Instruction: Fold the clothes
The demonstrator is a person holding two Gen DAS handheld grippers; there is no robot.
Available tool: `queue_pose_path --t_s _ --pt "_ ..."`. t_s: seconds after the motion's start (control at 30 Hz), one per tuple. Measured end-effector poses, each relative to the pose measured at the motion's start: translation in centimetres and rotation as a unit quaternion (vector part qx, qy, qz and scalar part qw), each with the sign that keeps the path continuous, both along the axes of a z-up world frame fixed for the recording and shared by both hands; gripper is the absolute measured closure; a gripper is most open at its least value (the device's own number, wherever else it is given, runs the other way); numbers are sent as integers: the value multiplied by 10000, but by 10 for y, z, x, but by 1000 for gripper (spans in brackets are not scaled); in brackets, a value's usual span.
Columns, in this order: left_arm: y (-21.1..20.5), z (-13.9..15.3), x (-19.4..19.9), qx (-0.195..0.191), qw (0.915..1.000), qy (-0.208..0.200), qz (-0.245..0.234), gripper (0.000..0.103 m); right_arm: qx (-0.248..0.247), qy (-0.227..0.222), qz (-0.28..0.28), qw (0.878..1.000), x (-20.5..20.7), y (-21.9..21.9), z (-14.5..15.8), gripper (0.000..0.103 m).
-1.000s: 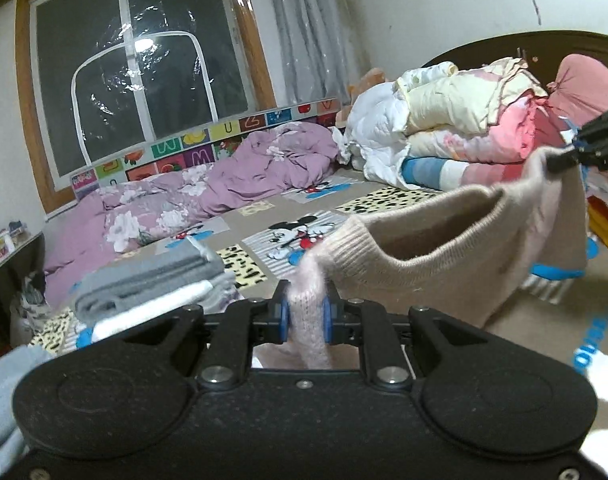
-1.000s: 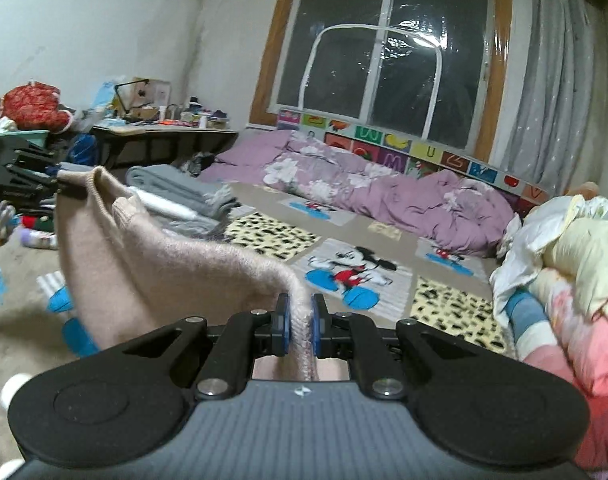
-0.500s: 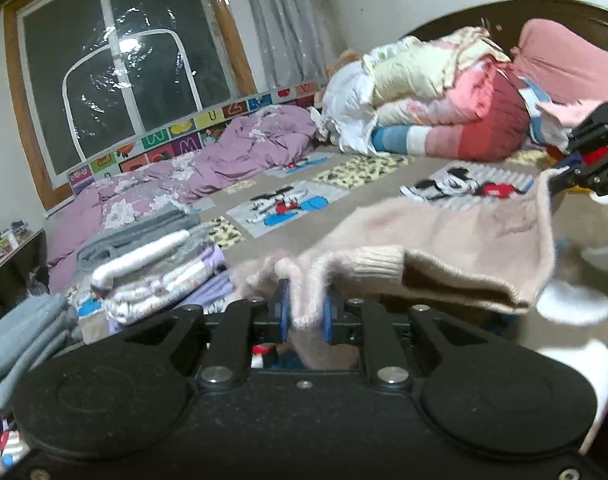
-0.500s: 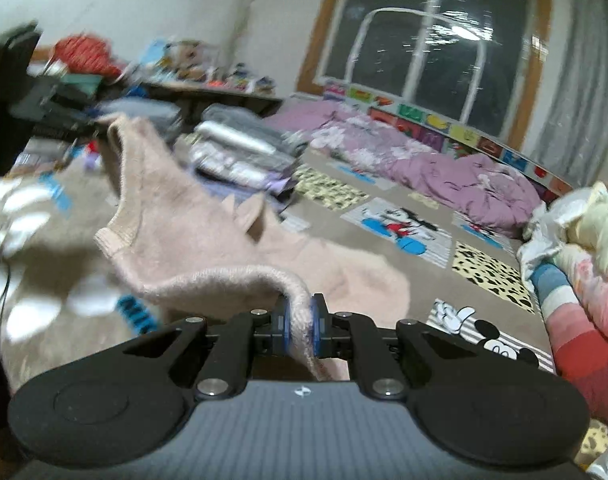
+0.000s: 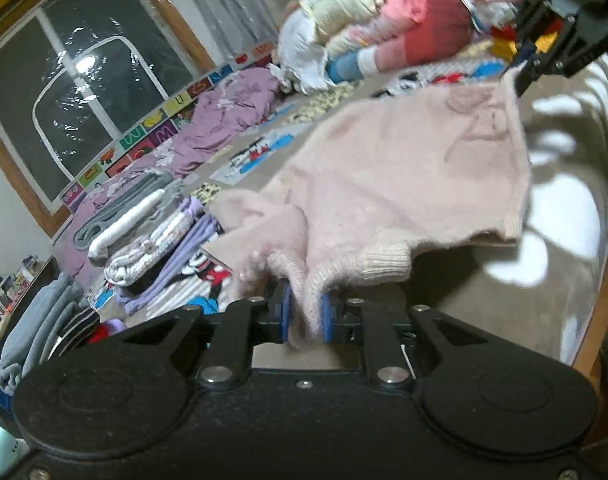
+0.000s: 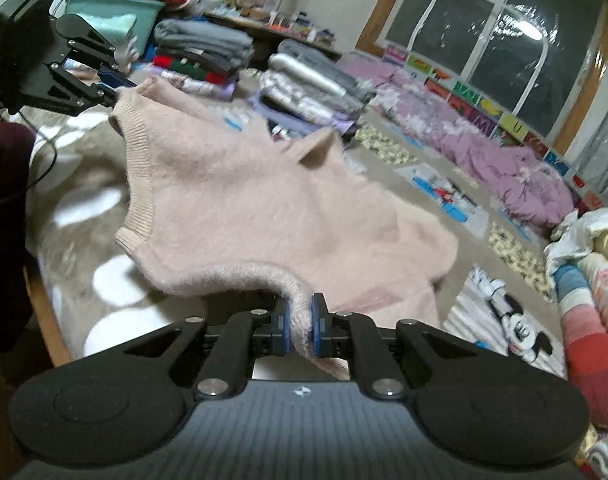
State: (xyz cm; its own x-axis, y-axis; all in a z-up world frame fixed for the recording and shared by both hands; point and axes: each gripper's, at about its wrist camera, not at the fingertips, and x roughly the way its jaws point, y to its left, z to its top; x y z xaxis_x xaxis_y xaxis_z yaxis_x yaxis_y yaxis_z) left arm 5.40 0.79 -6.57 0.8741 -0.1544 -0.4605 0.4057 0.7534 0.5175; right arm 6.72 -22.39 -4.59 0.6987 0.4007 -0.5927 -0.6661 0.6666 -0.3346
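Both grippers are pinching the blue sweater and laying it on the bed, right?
Not quite: the sweater is pale pink, not blue, as both wrist views show. The rest holds: the left gripper and the right gripper each have their jaws shut on its edge, over the bed.
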Motion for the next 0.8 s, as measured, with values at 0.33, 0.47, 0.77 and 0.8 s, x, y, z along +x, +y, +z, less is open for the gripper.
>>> queue_pose_path --t_s 0.33,0.47,0.77,0.8 --pt "-14 -33 -14 987 9945 332 -63 83 -1118 301 130 9932 -18 19 -42 90" --pt "-10 -34 -23 1147 9914 627 -50 52 -1138 507 159 9921 -24 20 -47 85" --pt "14 -7 -33 713 9945 657 393 39 293 378 -346 9983 -36 -16 -8 72" --pt "17 0 -31 511 9956 646 445 35 611 326 -505 9963 -34 -24 -1 71"
